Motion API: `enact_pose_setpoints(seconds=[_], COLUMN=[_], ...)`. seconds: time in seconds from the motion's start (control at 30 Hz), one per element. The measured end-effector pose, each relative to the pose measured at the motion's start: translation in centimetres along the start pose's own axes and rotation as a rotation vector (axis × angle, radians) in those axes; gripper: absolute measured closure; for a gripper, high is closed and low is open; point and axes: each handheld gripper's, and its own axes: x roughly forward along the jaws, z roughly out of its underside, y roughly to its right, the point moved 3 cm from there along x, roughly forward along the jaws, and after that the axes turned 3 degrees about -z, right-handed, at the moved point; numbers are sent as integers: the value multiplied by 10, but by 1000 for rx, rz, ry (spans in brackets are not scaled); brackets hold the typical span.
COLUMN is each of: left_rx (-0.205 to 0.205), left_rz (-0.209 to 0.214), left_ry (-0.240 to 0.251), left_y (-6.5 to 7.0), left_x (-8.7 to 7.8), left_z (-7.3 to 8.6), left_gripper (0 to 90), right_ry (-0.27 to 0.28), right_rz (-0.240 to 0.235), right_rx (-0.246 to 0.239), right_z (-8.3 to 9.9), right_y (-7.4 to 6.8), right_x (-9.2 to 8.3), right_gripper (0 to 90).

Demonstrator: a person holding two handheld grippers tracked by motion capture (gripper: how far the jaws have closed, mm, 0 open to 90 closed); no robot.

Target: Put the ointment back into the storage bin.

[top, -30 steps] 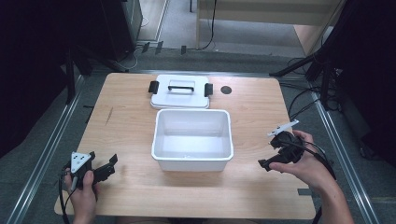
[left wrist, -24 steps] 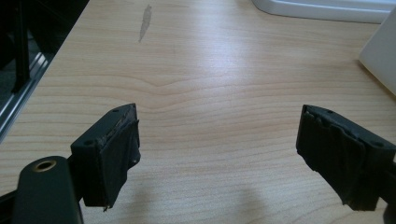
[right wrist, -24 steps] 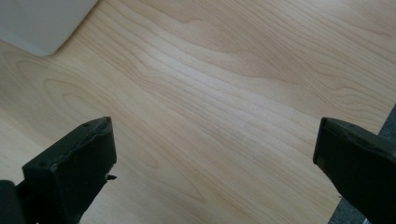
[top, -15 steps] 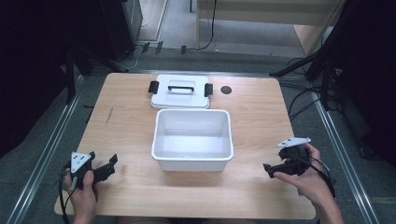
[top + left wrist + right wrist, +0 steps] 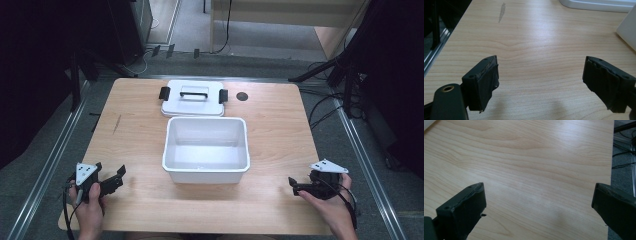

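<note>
A white open-topped plastic bin (image 5: 172, 160) stands empty in the middle of the wooden table (image 5: 280, 130). Its white lid (image 5: 192, 102), with a handle and two black clips, lies flat just behind it. My left gripper (image 5: 109, 171) rests low at the front left of the table, jaws open and empty. In the left gripper view my left gripper (image 5: 541, 80) holds nothing but bare wood between its jaws, with the bin's corner (image 5: 627, 32) at the right edge. My right gripper (image 5: 294, 186) sits at the front right, also open and empty, as my right gripper (image 5: 539, 207) shows in the right gripper view.
A small dark round spot (image 5: 242, 96) marks the table to the right of the lid. A faint grey smear (image 5: 502, 11) lies on the wood ahead of the left gripper. Metal rails (image 5: 45, 170) run along both table sides, and cables (image 5: 325, 110) trail on the floor at right.
My right gripper has come down and back toward the table's front right edge. The left gripper, bin and lid have stayed where they were.
</note>
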Motion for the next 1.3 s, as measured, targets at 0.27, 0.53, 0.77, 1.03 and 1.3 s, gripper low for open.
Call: enact_pose_setpoints(seconds=[0.27, 0.53, 0.77, 1.03, 1.3], left_rx=[1, 1, 2, 1, -1], left_rz=[-1, -1, 4, 4, 3], left_ry=[0, 0, -1, -6, -11], left_y=[0, 0, 0, 0, 0], left_x=[0, 0, 0, 0, 1], left_z=[0, 0, 0, 0, 0], left_gripper=[141, 141, 141, 140, 140], right_ry=[71, 112, 173, 243, 278], right_rz=[13, 26, 36, 31, 27], right_rx=[65, 111, 143, 203, 266], right_z=[17, 32, 42, 57, 60], right_y=[14, 24, 28, 35, 39], right_x=[-3, -7, -15, -21, -24], right_gripper=[0, 0, 13, 22, 58])
